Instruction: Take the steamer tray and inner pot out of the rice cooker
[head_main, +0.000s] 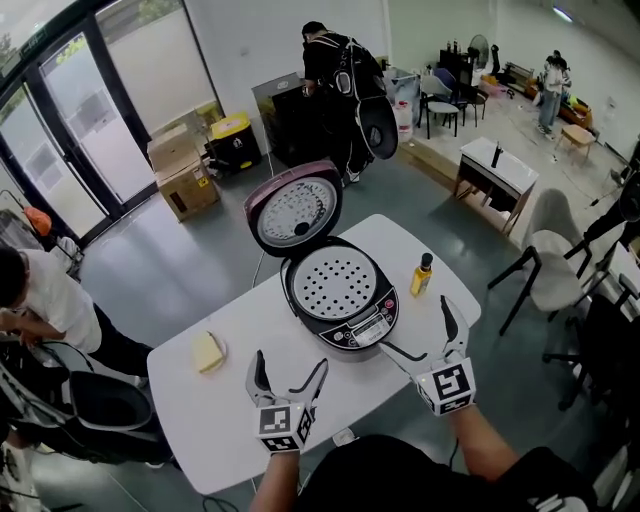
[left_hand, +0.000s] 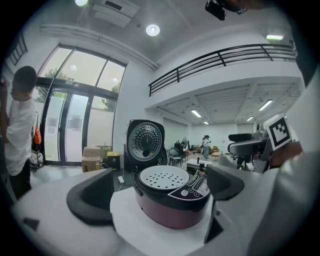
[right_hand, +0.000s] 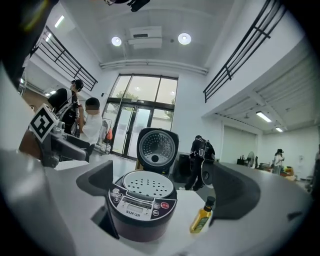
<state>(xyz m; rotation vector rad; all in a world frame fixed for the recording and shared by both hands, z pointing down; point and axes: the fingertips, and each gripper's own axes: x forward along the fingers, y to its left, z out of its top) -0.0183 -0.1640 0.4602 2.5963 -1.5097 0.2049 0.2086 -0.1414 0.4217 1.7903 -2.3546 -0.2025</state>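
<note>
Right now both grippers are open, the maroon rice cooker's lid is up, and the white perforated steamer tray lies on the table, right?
Not quite: the white perforated steamer tray sits inside the maroon rice cooker; the head view shows it. The rest holds.

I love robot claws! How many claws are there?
2. The left claw is above the table, left of the rice cooker, open. The right claw is beside the cooker's front right, also open. None seem hidden.
</note>
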